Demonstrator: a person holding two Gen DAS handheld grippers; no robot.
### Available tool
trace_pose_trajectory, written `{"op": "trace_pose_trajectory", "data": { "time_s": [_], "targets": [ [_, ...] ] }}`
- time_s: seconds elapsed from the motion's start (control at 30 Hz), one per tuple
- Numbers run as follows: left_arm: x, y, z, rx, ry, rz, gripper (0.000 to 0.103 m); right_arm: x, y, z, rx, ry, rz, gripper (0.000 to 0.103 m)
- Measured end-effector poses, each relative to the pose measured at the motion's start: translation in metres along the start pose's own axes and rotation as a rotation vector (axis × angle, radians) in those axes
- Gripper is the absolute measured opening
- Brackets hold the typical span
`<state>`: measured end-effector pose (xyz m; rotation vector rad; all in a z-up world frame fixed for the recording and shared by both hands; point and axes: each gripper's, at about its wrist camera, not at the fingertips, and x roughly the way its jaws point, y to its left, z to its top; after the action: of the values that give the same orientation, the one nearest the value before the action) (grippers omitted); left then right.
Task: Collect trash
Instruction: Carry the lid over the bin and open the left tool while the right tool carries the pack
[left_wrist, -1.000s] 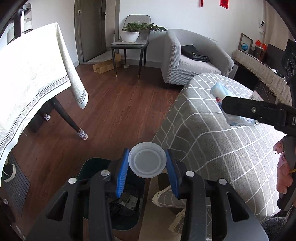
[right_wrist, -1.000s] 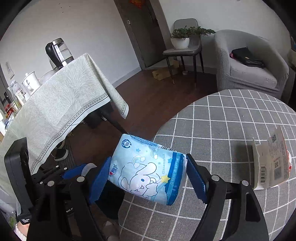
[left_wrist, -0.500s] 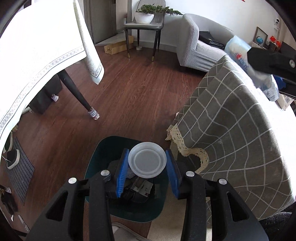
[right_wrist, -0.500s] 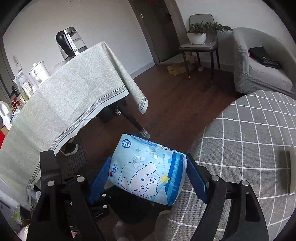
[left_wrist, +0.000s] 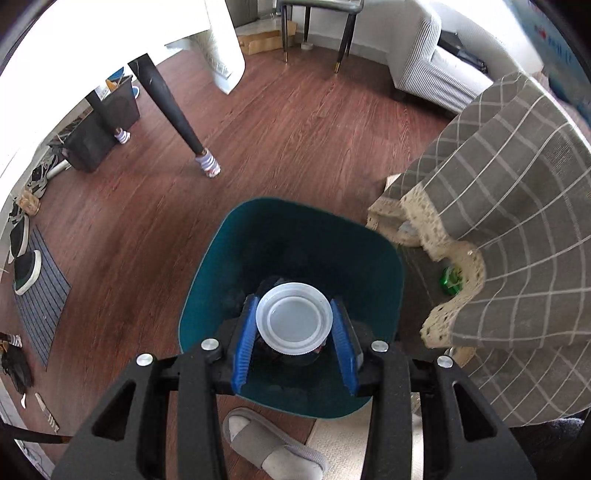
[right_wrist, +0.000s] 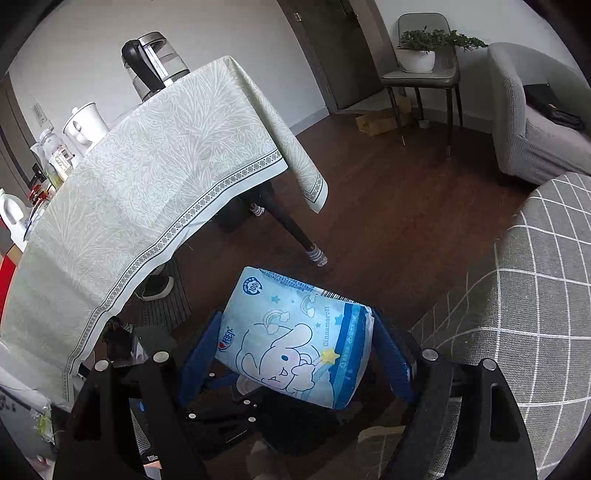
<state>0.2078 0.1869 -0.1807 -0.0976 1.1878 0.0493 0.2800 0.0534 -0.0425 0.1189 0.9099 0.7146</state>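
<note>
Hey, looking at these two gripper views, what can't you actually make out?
- Left wrist view: what lies in the teal plastic trash bin is dark, and the round white plastic lid in the left gripper covers it.
- Right wrist view: the blue cartoon tissue pack in the right gripper hides the bin.

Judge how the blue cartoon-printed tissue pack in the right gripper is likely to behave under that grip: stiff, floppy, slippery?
The tissue pack looks soft: its film wrapper is creased and bulges between the right gripper pads, so it probably squashes rather than resists. The glossy film may be somewhat slippery. It is likely light for its size, and, being flat-sided, unlikely to roll once dropped.
</note>
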Motion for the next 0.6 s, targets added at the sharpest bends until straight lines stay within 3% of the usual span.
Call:
{"op": "trace_pose_trajectory", "data": {
  "time_s": [0.2,0.43,0.53,0.6],
  "targets": [
    [0.018,0.009,-0.013,0.018,0.064,0.013,0.042,0.016,0.010,0.001,0.010,0.019,0.032,0.080],
    [0.025,0.021,-0.023,0.012,0.081,0.028,0.043,0.035,0.015,-0.001,0.022,0.044,0.043,0.080],
    [0.026,0.025,-0.024,0.006,0.083,0.022,0.050,0.041,0.018,-0.002,0.017,0.051,0.039,0.080],
    [0.025,0.028,-0.023,0.003,0.078,0.018,0.061,0.044,0.020,-0.002,0.013,0.057,0.038,0.080]
  ]
}}
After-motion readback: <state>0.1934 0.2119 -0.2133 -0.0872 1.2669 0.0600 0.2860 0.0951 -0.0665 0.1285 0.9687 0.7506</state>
